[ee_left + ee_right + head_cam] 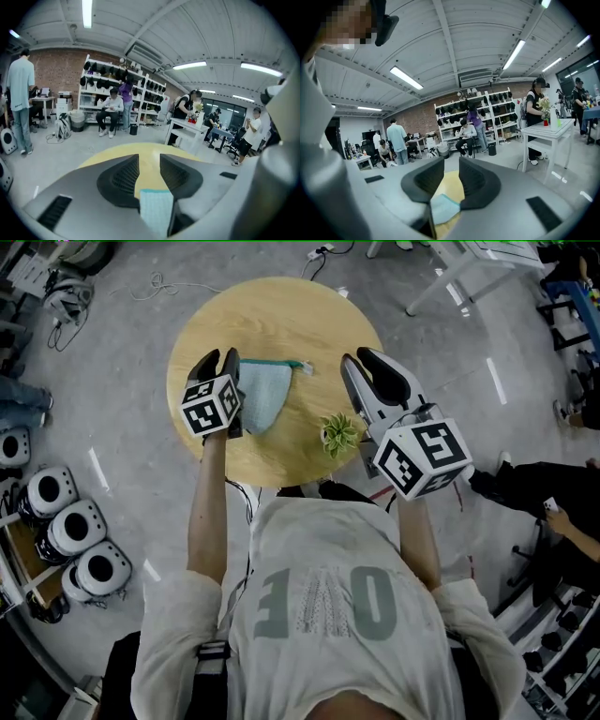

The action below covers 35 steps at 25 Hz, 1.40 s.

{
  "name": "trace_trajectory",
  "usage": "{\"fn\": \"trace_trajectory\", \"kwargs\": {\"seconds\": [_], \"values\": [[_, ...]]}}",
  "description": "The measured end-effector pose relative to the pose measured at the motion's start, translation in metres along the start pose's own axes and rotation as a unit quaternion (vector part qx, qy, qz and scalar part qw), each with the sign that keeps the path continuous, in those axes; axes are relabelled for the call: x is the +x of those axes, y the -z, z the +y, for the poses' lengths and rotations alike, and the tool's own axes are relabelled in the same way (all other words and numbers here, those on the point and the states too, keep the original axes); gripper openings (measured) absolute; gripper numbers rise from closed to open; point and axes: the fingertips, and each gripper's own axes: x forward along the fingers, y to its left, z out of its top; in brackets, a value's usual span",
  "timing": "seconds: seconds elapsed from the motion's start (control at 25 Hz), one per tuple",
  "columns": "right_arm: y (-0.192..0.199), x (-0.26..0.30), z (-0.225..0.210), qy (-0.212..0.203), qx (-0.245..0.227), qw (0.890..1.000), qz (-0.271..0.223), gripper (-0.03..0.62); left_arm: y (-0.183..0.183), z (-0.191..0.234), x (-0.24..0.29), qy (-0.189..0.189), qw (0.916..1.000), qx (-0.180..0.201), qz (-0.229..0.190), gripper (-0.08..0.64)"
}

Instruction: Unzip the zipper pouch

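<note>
1. On the round wooden tabletop (281,315), left of centre: teal zipper pouch (264,395), lying flat. Zipper along its far edge, green pull (302,365) at the right end. Zipper done up or undone: impossible to tell.
2. Left tool (223,360) over the pouch's left edge, hiding part of it in the head view. Jaws apart, pads pressing on nothing.
3. Left gripper view: bare tabletop in the gap between the jaws, a strip of the pouch (154,211) low down toward the jaw roots, neither pad clamping it.
4. Right tool (360,357) above the right side of the tabletop, well apart from the pouch. Jaws apart and empty. Right gripper view: only yellow tabletop and one corner of the pouch (443,208) visible through the gap.
5. Small potted plant (338,434) upright near the near-right rim, between the pouch and the right tool, just beside that tool's body.
6. On the floor left of the tabletop: a cluster of round white devices (75,549). Farther off, loose cables (159,282). At upper right, a white table frame (450,282).
7. Beyond the tabletop, in the left gripper view: shelving rack (117,84) against a brick wall (56,70), seated person (110,110) in front of it, standing person (21,98) at far left, white table (190,129) with several people around it on the right.
</note>
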Motion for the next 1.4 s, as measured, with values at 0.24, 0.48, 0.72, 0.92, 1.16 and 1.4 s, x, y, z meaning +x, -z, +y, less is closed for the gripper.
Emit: {"fn": "trace_trajectory", "kwargs": {"seconds": [0.24,0.48,0.72,0.92,1.16,1.4], "values": [[-0.015,0.002,0.01,-0.015,-0.007,0.999,-0.027,0.104,-0.112,-0.029,-0.055,-0.01,0.99,0.066,-0.124,0.132],[-0.032,0.014,0.026,-0.042,-0.032,0.997,-0.058,0.098,-0.195,-0.064,-0.139,-0.038,0.9614,0.133,-0.238,0.061],[-0.041,0.014,0.041,-0.057,-0.043,0.993,-0.091,0.072,-0.213,-0.095,-0.212,-0.069,0.9342,0.171,-0.305,0.034],[-0.05,0.012,0.044,-0.061,-0.053,0.99,-0.119,0.048,-0.215,-0.116,-0.244,-0.102,0.9165,0.186,-0.339,0.03],[-0.044,0.003,0.045,-0.06,-0.07,0.988,-0.125,0.035,-0.198,-0.122,-0.251,-0.121,0.9167,0.189,-0.331,0.026],[-0.044,-0.003,0.047,-0.058,-0.074,0.987,-0.131,0.031,-0.197,-0.119,-0.257,-0.132,0.9143,0.192,-0.332,0.027]]}}
